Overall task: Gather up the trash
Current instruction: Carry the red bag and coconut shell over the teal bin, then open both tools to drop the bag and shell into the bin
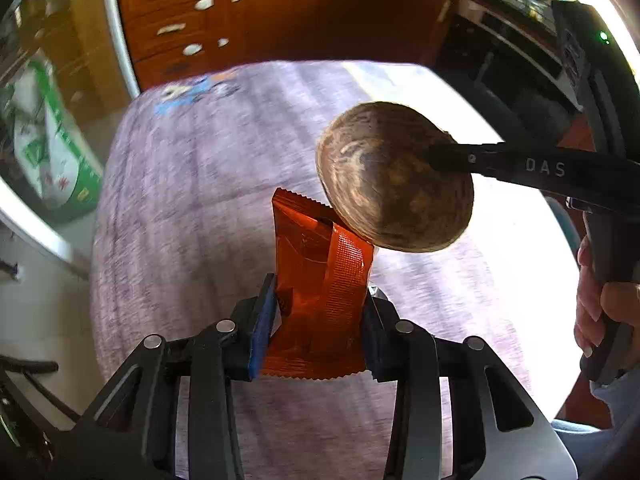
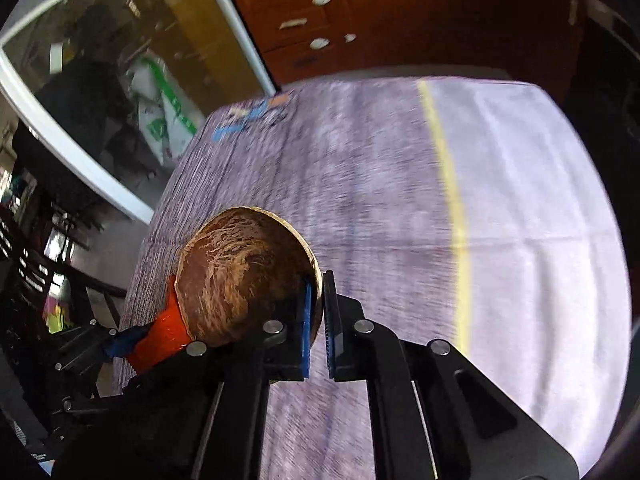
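Note:
My left gripper [image 1: 318, 316] is shut on an orange foil wrapper [image 1: 316, 280], held upright above the table. The wrapper's top end touches or slips under the rim of a brown wooden bowl [image 1: 394, 180]. My right gripper [image 2: 318, 320] is shut on the bowl's rim [image 2: 240, 276] and holds the bowl tilted in the air. In the right wrist view the wrapper [image 2: 160, 336] and the left gripper [image 2: 120, 340] show at the lower left, just beside the bowl. In the left wrist view the right gripper's finger [image 1: 520, 164] reaches in from the right.
A table with a purple-grey cloth [image 1: 200, 200] lies below, sunlit white on its right part [image 2: 540, 220]. A blue and orange paper scrap [image 2: 252, 114] lies at the far edge. Wooden drawers [image 1: 240, 20] stand behind. A white and green sack [image 1: 52, 152] stands left, behind glass.

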The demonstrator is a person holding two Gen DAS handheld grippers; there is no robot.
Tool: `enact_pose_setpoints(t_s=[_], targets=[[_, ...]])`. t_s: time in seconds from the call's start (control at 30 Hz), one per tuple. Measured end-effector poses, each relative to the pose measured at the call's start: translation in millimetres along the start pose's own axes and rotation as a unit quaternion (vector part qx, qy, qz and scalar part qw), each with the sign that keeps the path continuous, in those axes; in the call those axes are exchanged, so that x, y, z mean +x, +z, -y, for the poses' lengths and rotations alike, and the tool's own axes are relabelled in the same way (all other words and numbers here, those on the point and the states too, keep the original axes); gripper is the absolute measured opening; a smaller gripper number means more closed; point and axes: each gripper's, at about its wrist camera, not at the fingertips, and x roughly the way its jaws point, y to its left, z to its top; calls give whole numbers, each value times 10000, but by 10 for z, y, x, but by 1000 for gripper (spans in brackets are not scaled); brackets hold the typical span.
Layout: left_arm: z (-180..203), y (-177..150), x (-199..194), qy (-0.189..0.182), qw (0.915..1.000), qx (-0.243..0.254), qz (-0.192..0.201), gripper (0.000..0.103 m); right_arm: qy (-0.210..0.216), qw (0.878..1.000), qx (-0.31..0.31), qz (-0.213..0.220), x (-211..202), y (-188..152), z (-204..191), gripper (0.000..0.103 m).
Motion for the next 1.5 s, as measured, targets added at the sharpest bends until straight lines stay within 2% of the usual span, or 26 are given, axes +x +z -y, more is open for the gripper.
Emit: enact_pose_setpoints(t_s=[0.13,0.33,0.5,0.67,0.83,1.0,1.37,1.43,1.5], targets=[[365,101,-51,-145,9995,252,100,38,-177,9990,270,295,-438,-115,418,5],[1185,239,-51,-452,9950,867,180,38,-572,9931,723,724,-1066,-369,1118,5],[1784,351,78,-711,9905,1172,86,38,-900,9817,1332,1020,-1581,-728,1888,5],[2436,414,239,-1009,9826,1557,-41,38,-1332,9666,1924,1047,-1888,-1183,2625,5],[3162,372,419,-1267,9713,2002,-211,38,-1579,9522,2459,888,-1959,-1627,3205,6],[3678,330,578,-1434,9613,2329,-329,38,-1721,9443,2705,737,-1924,-1855,3492,6],[4329,283,1093,-1621,9474,2643,-797,40,-1782,9353,3034,374,-1777,-2121,3868,16],[4383,282,1138,-1648,9461,2663,-827,40,-1774,9345,3060,393,-1791,-2131,3898,26],[4438,276,1159,-1666,9451,2680,-848,41,-1816,9339,3048,441,-1821,-2119,3911,41]])
